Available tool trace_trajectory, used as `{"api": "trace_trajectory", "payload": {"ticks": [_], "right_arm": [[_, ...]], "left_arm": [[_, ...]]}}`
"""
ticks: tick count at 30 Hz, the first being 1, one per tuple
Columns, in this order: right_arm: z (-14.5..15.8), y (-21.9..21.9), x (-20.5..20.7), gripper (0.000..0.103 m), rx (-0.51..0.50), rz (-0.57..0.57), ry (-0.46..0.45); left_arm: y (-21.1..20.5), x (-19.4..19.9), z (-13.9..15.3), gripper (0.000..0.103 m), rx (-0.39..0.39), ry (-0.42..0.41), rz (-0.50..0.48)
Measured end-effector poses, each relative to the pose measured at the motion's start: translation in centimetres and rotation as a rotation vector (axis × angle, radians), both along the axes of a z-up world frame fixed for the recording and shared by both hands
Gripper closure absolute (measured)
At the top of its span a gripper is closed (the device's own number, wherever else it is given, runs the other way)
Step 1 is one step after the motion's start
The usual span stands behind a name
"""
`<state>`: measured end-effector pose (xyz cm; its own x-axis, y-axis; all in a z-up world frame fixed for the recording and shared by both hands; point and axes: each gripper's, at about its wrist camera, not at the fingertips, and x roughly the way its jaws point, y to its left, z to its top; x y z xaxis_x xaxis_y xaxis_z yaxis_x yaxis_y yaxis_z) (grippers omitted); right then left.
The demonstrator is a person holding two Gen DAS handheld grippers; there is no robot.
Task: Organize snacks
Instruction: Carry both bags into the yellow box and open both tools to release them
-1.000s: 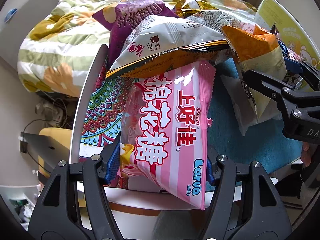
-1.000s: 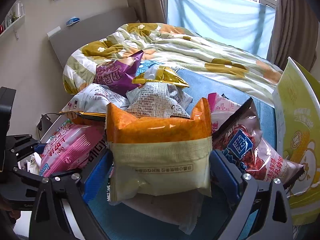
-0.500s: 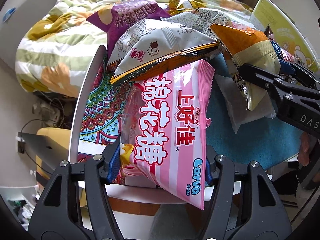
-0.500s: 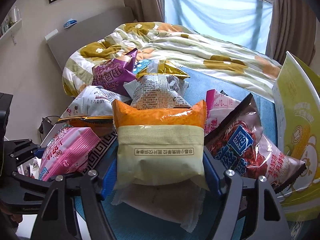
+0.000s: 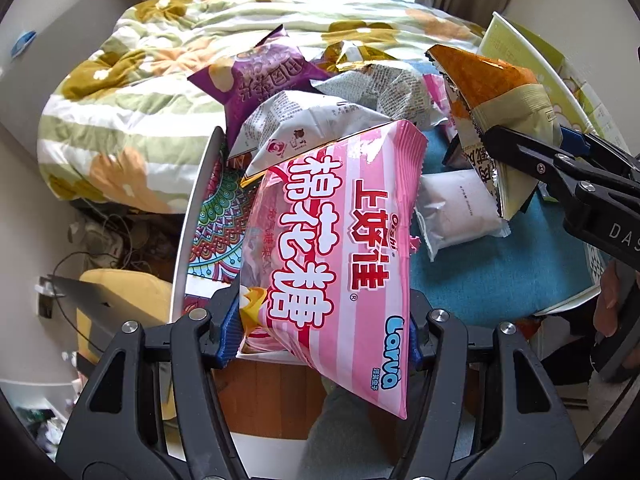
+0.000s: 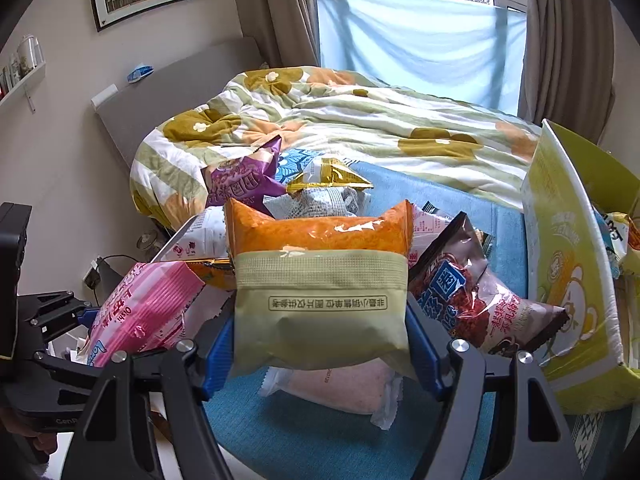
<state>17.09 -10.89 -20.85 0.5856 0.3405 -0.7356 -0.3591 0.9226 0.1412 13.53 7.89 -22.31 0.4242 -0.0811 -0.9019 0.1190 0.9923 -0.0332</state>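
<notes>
Marshmallow bag [image 5: 340, 256], pink, sits clamped between the left gripper [image 5: 320, 332] pads, above the table's near edge. Orange-and-tan snack pack [image 6: 320, 292] is clamped in the right gripper [image 6: 320, 344], over the blue cloth [image 6: 304, 436]. Both packs hang higher than a second ago, clear of the far snack pile [image 5: 320, 92].

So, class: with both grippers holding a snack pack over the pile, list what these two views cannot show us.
- Left wrist view: the pink pack hides the packs and table edge beneath it.
- Right wrist view: the orange pack covers most of the pale sachet under it.
- Right wrist view: the yellow box has its inside hidden by its wall and the frame edge.
- Small print on the grey packs: too small to read.
</notes>
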Motion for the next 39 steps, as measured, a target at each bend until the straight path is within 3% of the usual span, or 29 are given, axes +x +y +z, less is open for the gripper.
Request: {"api": "trace_trajectory", "payload": {"ticks": [12,23,30,39], "right_arm": [[7.4,-4.6,-3.5,0.033,0.038,-0.141,-0.07],[11.9,-16.0,-4.3,0.033,0.019,-0.309,-0.099],[12.4,-24.6,-3.0,0.033,0.009,-0.363,-0.075],[11.2,-32.7,0.0,0.033,0.039,-0.374,-0.023]], "left_arm": [[-5.2,1.0,8.9,0.045,-0.053,-0.167,-0.136],[-17.3,3.9,13.9,0.045,-0.125,-0.243,-0.228],[-27.6,6.8,13.6,0.045,-0.139,-0.206,-0.272],[-37.4,11.5,8.2,0.043,-0.07,-0.076,-0.264]]}}
